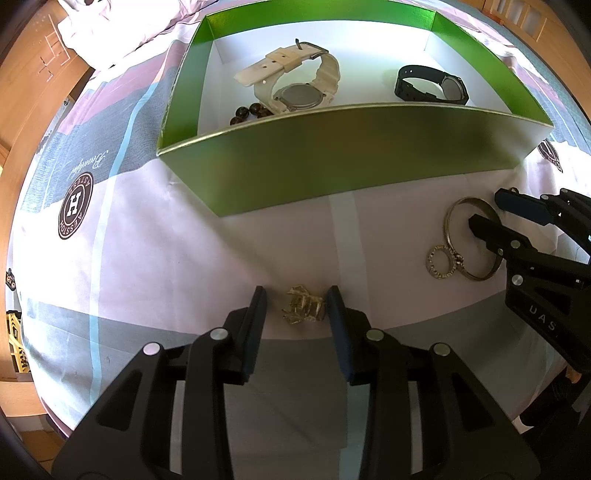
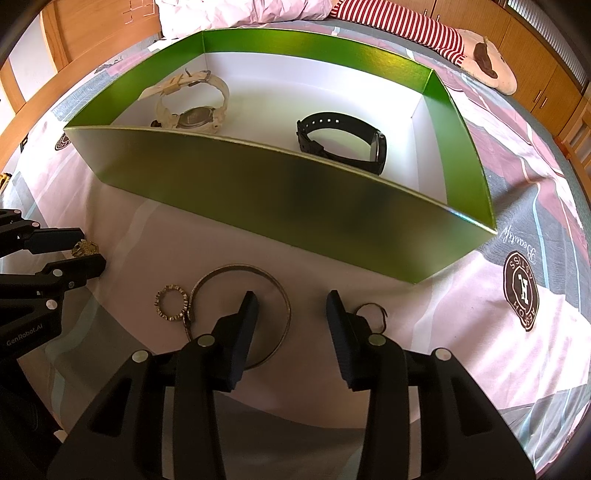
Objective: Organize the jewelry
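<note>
A gold claw-shaped piece [image 1: 304,308] lies on the sheet between the fingers of my left gripper [image 1: 297,295]. It sits close against the right pad with a gap on the left, so the jaws are open. My right gripper [image 2: 291,299] is open astride the rim of a metal bangle [image 2: 236,266], one finger inside the hoop and one outside. A rhinestone ring [image 2: 173,286] hangs linked to the bangle. A small wire ring [image 2: 369,305] lies just right of the gripper. The green box [image 2: 258,147] holds a white watch [image 2: 192,107], a black watch [image 2: 343,144] and dark beads [image 1: 247,112].
Everything rests on a bed sheet [image 1: 147,258] printed with round logos. The box's tall near wall [image 1: 332,158] stands between both grippers and its inside. A pillow [image 2: 240,11] and a striped plush [image 2: 424,33] lie beyond it, with wooden cabinets [image 2: 546,74] around.
</note>
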`<state>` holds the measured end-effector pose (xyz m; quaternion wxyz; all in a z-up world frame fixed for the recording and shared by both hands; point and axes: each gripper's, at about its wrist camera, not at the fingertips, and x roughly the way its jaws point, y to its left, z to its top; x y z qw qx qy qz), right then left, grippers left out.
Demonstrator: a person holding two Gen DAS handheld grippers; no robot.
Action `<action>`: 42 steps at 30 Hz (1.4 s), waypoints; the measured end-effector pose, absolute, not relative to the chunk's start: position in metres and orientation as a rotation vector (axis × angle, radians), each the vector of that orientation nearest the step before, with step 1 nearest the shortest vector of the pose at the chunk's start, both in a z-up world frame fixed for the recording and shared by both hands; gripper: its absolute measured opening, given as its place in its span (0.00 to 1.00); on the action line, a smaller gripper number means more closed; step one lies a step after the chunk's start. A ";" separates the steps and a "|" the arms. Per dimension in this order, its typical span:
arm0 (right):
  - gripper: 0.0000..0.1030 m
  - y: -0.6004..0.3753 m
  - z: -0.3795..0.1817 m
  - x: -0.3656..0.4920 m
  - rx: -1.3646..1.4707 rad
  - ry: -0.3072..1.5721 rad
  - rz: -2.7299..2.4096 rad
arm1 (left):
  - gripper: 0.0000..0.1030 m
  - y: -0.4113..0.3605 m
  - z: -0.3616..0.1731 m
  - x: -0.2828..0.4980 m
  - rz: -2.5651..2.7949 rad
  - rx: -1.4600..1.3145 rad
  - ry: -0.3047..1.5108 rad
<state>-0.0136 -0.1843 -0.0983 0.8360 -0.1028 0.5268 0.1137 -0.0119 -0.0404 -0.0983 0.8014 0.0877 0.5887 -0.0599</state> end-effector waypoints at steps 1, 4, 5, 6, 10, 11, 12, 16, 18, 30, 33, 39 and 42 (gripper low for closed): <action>0.40 -0.185 -0.098 -0.014 -0.218 1.115 0.241 | 0.34 -0.041 -0.098 -0.012 -0.128 0.188 1.262; 0.40 -0.186 -0.098 -0.014 -0.213 1.114 0.239 | 0.31 -0.039 -0.098 -0.011 -0.130 0.177 1.264; 0.40 -0.186 -0.098 -0.014 -0.210 1.114 0.238 | 0.27 -0.038 -0.098 -0.011 -0.135 0.162 1.267; 0.40 -0.187 -0.098 -0.014 -0.206 1.113 0.238 | 0.21 -0.036 -0.097 -0.011 -0.143 0.142 1.270; 0.26 -0.188 -0.097 -0.015 -0.201 1.109 0.259 | 0.21 -0.031 -0.096 -0.008 -0.137 0.127 1.270; 0.20 -0.187 -0.097 -0.015 -0.201 1.108 0.264 | 0.21 -0.031 -0.096 -0.009 -0.136 0.127 1.269; 0.18 -0.187 -0.096 -0.016 -0.201 1.105 0.268 | 0.21 -0.030 -0.095 -0.009 -0.134 0.125 1.267; 0.05 -0.189 -0.093 -0.016 -0.185 1.088 0.269 | 0.21 -0.025 -0.092 -0.009 -0.122 0.124 1.261; 0.04 -0.190 -0.089 -0.016 -0.171 1.076 0.270 | 0.21 -0.022 -0.091 -0.009 -0.121 0.123 1.261; 0.04 -0.201 -0.060 -0.013 -0.092 1.009 0.269 | 0.21 -0.028 -0.068 -0.015 -0.118 0.083 1.202; 0.04 -0.205 -0.047 -0.015 -0.068 0.980 0.277 | 0.21 -0.028 -0.051 -0.015 -0.132 0.064 1.162; 0.04 -0.212 -0.019 -0.016 -0.011 0.917 0.277 | 0.21 -0.028 -0.014 -0.009 -0.161 0.010 1.075; 0.04 -0.218 -0.010 -0.011 0.025 0.897 0.276 | 0.21 -0.029 -0.004 -0.001 -0.159 -0.019 1.055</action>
